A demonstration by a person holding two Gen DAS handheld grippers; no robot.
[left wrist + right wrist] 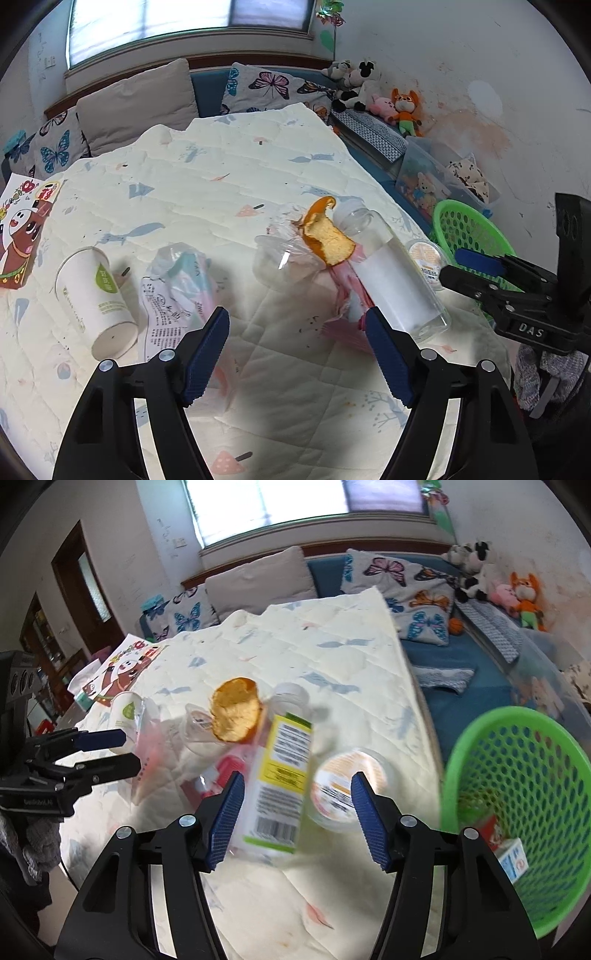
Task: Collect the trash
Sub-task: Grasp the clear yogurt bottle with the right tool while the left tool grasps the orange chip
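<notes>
Right claw spread above bottle and cup, green basket (table edge) just beside

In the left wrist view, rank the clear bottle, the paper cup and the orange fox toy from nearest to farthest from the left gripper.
Measured from the left gripper:
1. Clear bottle, lying just beyond the right finger.
2. Paper cup, on its side out past the left finger.
3. Orange fox toy, far back by the wall on the right.
</notes>
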